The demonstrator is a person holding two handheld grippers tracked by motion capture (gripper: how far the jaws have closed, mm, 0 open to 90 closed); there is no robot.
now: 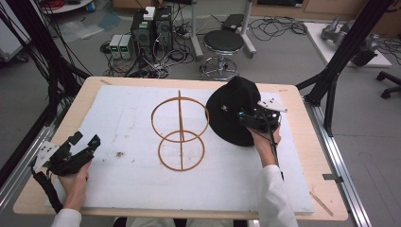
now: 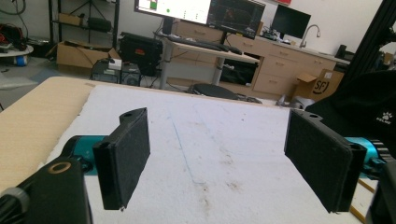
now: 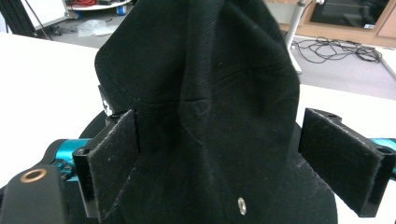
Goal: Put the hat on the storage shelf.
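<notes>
Two grippers are at work on a wooden tabletop (image 1: 302, 142) covered by a white foam sheet (image 1: 127, 123), and the landmark is the thin wooden stand of two hoops on a central upright (image 1: 180, 132) in the middle of that sheet. Just to the right of the stand sits the black cloth cap (image 1: 232, 111), its near edge on the foam and its crown tilted up and away from the person. The right gripper (image 1: 246, 118) is at the cap's right side; in the right gripper view its fingers (image 3: 112, 158) stand spread to either side of the cap's crown (image 3: 201, 93), the left pad against the fabric or very near it, the right one apart — not pinched shut on the cloth. The left gripper (image 1: 85, 142) hovers well to the left of the stand near the sheet's edge, its fingers (image 2: 123, 156) spread wide with nothing between them. Judging from this, the work is at an early stage: the cap is framed but not firmly taken, and it is not on the stand — gripping, lifting and setting it over the hoops all seem left to do.
</notes>
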